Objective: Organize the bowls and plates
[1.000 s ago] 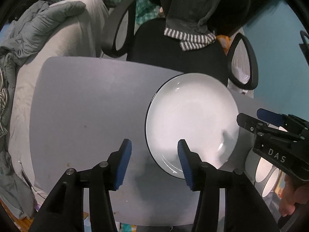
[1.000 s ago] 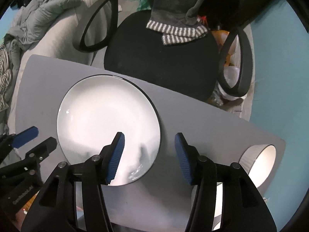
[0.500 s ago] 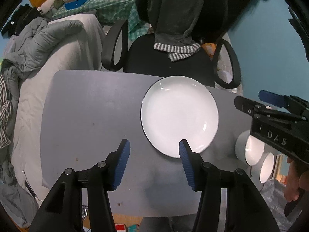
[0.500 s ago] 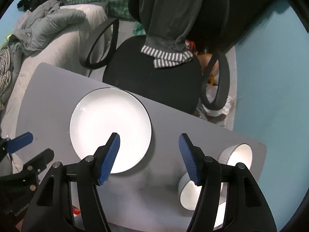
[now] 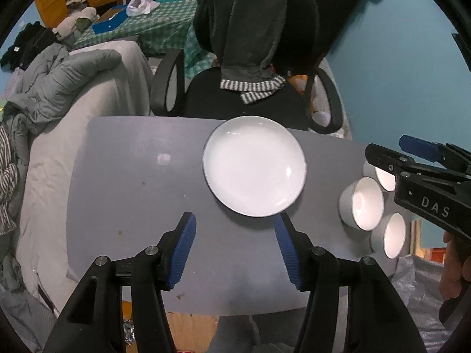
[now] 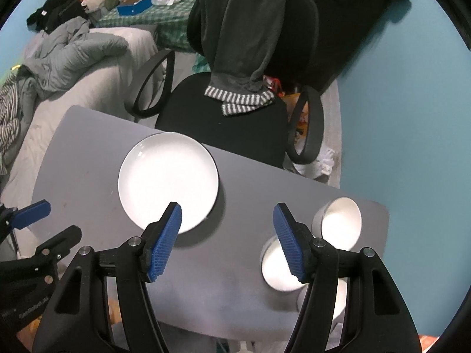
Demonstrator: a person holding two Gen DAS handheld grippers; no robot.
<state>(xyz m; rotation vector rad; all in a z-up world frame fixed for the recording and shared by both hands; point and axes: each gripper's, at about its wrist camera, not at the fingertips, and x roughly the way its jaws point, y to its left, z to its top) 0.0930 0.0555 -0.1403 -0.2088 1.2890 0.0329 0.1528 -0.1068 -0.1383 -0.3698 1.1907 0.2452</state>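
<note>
A white plate (image 5: 254, 166) with a dark rim lies flat on the grey table (image 5: 132, 176), toward its far edge. Three white bowls (image 5: 363, 203) stand grouped at the table's right end, the nearest one (image 6: 276, 270) partly behind my right finger. My left gripper (image 5: 234, 216) hangs high above the table, just near of the plate, its jaws opening with nothing between them. My right gripper (image 6: 227, 206) is also high, open and empty, between the plate (image 6: 167, 176) and the bowls. Each gripper shows at the edge of the other's view.
A black office chair (image 5: 244, 103) with a grey sweater draped over it stands behind the table. A bed with a grey jacket (image 5: 67, 88) lies to the left. A blue wall is at the right.
Both grippers have risen and drawn back from the plate, which now looks smaller and sits alone on the table. The bowls have come into view. Both pairs of jaws stand a little wider.
</note>
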